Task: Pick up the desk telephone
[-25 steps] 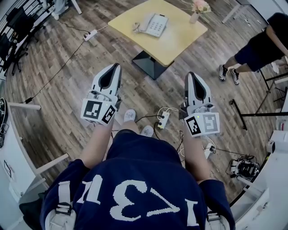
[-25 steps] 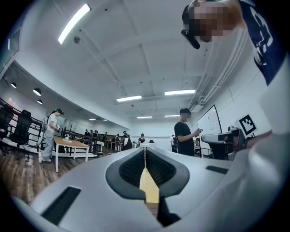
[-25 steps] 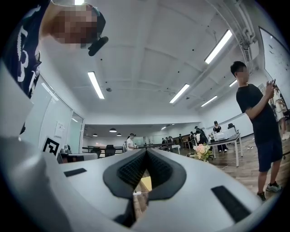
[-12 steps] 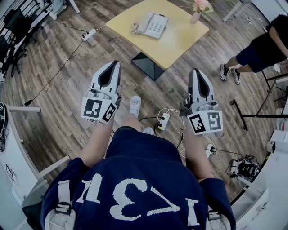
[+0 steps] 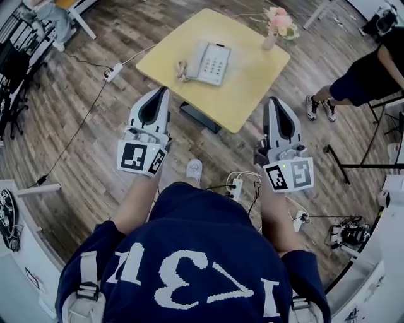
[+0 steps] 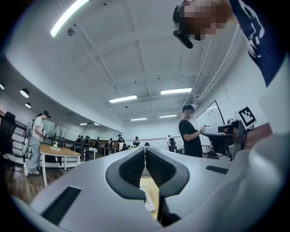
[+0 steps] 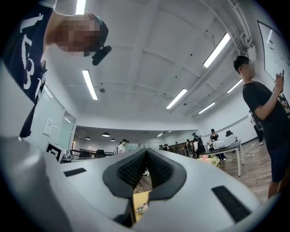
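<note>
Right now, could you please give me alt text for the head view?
From above, a person holds the left gripper and right gripper, both shut, facing a square yellow table bearing a white desk telephone and pink flowers.

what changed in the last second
The person stepped toward the yellow table, so it and the desk telephone sit closer to the left gripper and right gripper. Unchanged: both grippers shut and empty, telephone untouched on the table, flower vase at its corner.

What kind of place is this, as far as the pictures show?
Probably a big open office or lab: a square yellow table with a white desk telephone on a wood-plank floor, long ceiling strip lights, and other desks and people around.
</note>
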A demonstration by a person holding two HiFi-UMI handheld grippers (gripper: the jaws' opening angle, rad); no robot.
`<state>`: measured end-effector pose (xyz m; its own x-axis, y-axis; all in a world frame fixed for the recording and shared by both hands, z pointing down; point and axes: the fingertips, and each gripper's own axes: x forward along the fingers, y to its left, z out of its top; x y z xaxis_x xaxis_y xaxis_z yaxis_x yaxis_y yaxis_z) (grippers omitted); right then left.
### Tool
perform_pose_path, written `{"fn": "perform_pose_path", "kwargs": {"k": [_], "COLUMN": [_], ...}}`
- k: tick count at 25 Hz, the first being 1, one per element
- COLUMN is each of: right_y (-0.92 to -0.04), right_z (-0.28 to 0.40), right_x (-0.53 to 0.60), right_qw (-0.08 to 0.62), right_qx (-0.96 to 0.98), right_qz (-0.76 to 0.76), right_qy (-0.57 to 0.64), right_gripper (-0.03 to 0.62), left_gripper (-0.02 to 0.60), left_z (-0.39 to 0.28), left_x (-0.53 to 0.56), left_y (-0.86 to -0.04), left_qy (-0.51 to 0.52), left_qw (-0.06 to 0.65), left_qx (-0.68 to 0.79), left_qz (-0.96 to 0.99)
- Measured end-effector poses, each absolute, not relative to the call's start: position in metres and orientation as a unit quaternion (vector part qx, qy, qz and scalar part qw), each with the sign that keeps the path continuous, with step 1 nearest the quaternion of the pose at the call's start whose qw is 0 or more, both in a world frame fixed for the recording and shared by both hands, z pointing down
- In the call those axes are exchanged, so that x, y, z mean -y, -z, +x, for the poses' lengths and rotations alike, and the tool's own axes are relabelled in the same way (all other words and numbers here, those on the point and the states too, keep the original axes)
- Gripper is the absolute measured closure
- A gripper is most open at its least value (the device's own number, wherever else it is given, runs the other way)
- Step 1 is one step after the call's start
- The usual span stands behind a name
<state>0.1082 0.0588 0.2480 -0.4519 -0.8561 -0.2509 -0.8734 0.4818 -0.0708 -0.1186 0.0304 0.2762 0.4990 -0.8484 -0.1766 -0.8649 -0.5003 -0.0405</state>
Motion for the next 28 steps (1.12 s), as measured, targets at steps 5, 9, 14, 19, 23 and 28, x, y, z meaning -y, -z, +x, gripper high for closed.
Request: {"fn": "perform_pose_path", "kwargs": {"k": [5,9,14,19,23,28], "right_y": [-0.255,-0.26,-0.269,-0.276,-0.27,-0.26], "right_z": [0.091,0.09,0.098,0.107,0.116,0.137], "right_x": [-0.013,0.013,0.038,0.068,0.098,0.136], "right_qw": [0.13,0.118,0.104,0.108,0.114,0.115], "right_qx": [-0.837,-0.832,-0.829,-0.834,-0.847,-0.863], "right_qz": [-0.531,-0.542,-0.549,-0.541,-0.52,-0.492], "right_qy": [-0.026,-0.016,-0.003,0.009,0.004,-0.01], "right_gripper": [0.568,0.568,0.568,0.568,0.566,0.566], "left_gripper": [0.56,0.56,0.56,0.56,0.56,0.56], "left_z": [-0.119,-0.134,-0.136,-0.131,-0.12,-0.105], "left_x": [0.03,0.067,0.088,0.111,0.133,0.161], "left_y": [-0.268,-0.275,-0.295,-0.297,-0.285,-0.276], "left_qy": [-0.072,-0.074,-0.065,-0.069,-0.073,-0.078], "left_qw": [0.074,0.051,0.025,0.015,0.035,0.051], "left_qx": [-0.451,-0.456,-0.462,-0.478,-0.495,-0.526], "left_qz": [-0.887,-0.885,-0.884,-0.875,-0.865,-0.845]}}
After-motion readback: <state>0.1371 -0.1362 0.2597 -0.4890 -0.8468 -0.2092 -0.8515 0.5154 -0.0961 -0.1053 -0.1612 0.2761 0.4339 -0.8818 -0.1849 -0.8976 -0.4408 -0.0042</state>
